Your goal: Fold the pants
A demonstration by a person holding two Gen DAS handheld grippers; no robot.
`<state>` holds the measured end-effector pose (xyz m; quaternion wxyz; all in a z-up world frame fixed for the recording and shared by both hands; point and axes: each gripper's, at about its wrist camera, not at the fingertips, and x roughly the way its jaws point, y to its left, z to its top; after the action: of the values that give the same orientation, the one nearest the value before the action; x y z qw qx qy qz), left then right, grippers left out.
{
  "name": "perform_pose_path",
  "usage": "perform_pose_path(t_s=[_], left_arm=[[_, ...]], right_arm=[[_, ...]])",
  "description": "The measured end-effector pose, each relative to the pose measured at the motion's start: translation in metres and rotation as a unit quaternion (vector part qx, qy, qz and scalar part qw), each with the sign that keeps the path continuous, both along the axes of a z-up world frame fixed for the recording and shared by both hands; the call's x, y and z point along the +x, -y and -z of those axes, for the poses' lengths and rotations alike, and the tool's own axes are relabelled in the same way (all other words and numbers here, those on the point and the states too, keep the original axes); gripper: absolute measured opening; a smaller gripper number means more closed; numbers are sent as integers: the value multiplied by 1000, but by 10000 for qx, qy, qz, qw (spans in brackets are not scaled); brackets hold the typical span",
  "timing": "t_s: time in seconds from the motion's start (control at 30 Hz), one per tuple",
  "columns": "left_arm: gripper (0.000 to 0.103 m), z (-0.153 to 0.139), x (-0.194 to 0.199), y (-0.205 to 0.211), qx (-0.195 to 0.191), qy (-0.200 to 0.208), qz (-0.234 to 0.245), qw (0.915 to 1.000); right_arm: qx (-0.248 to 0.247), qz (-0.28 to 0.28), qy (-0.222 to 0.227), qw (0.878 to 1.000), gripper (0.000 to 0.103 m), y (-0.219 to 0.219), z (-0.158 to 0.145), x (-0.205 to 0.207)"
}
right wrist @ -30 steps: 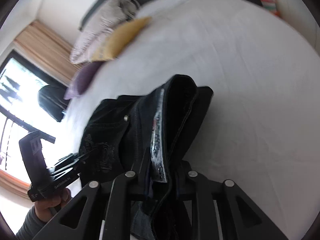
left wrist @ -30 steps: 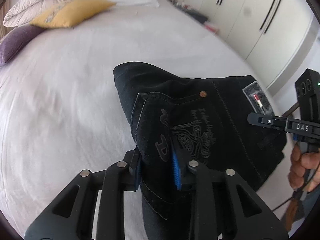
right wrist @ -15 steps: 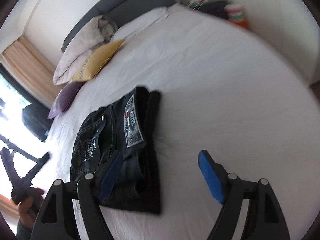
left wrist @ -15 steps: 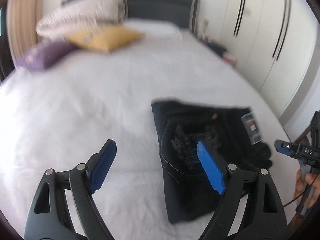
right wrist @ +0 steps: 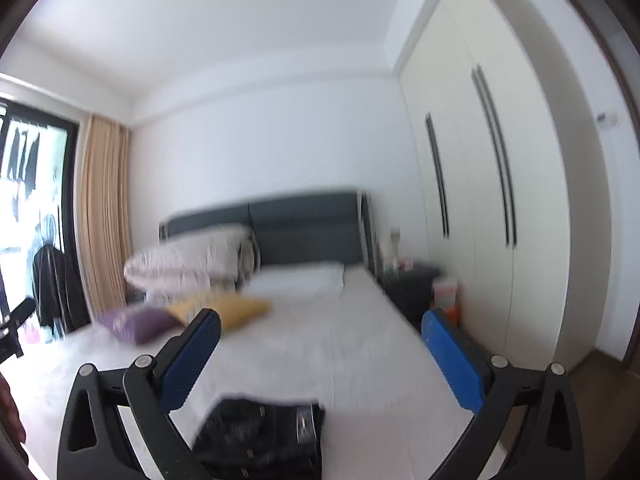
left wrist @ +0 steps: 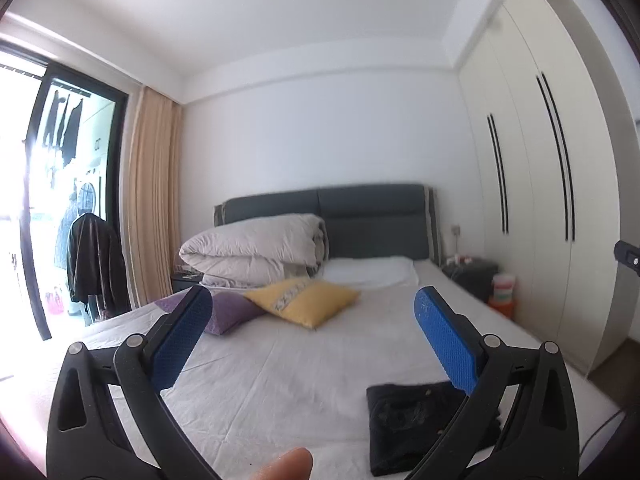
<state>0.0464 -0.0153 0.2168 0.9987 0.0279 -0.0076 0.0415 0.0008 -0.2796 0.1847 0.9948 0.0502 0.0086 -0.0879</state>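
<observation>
Left gripper (left wrist: 308,336) — black linkage arms, silver screws; blue dimpled pads (left wrist: 182,336).

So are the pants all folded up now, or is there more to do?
Looks done: the black pants lie as a compact folded bundle on the white bed. Nothing is in hand: the left tongs and the right tongs are opening with nothing between them, up above the bed. Nothing obvious is left, except perhaps tidying an edge; the right view is too blurred to check.
</observation>
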Motion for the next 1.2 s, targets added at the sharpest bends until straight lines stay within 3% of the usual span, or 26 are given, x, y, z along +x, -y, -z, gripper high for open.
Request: perform_pose_path(t_s=[0.17,0.3,0.43,0.53,0.7,0.77,0.87,1.07,1.2], left_arm=[[103,-37,-35,-3,263,19,139,9996],[103,-47,-63,-6,250,-12,-37,9997],[103,-46,-71,-8,343,-352,-109,9987],[103,-34,-67,-8,270,-865,-213,9957],[103,8,-48,-5,-222,-2015,-81,9792],[103,30,-38,-1,-345,-2490,69,9679],[103,60,-24,7,-390,-2987,155,9534],[103,99,-7,23,-383,-3490,274,9359],[103,117,4,32,-368,-3632,302,9305]], right_arm=[[-482,259,943,9940,103,-17,-58,-61],[-612,344,1074,9917,103,-25,-77,-82],[-582,329,1048,9922,103,-28,-78,-94],[-578,329,917,9936,103,-35,-74,-91],[-522,455,-13,9976,103,-38,-53,-66],[-255,411,-714,9963,103,-33,-36,-47],[79,293,-1717,9847,103,-27,-6,-19],[697,169,-2834,9563,103,-22,53,8],[653,163,-3012,9512,103,-28,69,13]])
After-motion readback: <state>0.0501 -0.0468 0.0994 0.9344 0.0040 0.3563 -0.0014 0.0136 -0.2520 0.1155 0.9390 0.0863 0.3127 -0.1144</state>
